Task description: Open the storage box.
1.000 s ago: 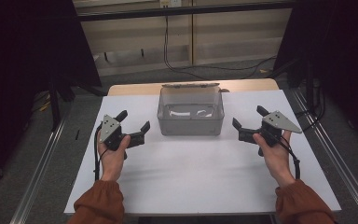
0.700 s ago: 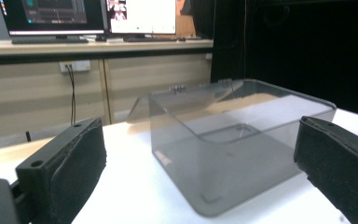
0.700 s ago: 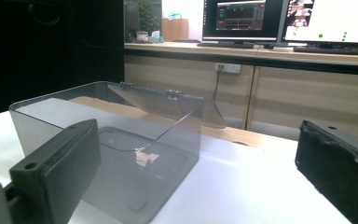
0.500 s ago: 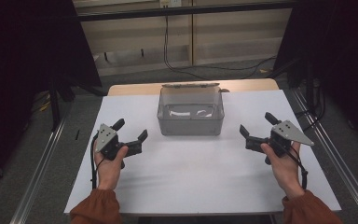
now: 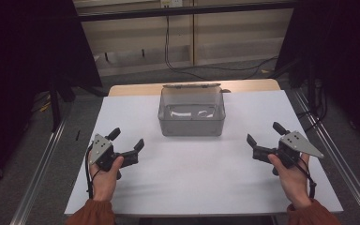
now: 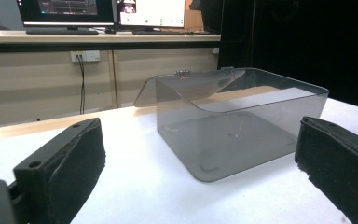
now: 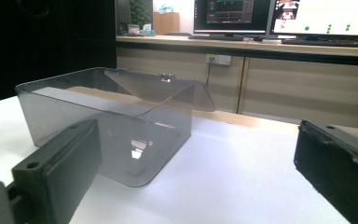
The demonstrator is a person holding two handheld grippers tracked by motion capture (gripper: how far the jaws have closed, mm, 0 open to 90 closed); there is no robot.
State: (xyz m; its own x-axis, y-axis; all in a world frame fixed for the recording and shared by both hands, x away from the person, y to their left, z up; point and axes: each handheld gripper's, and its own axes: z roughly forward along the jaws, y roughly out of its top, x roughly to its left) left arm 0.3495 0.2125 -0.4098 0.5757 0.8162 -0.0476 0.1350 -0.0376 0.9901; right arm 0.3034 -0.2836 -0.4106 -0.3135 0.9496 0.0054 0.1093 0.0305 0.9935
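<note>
White tabletop [image 5: 201,173], monitors [image 7: 233,11] on rear counter (screen text unreadable) seen from the gripper views. Clear smoky plastic box [image 5: 191,116] at table's far centre, hinged lid open backward. Left gripper [image 5: 126,146] and right gripper [image 5: 264,140] held low, well apart, flanking box, jaws spread, empty.

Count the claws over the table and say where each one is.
2. The left claw is held open above the white table at its near left. The right claw is held open at the near right. The clear box sits between them, farther back.
</note>
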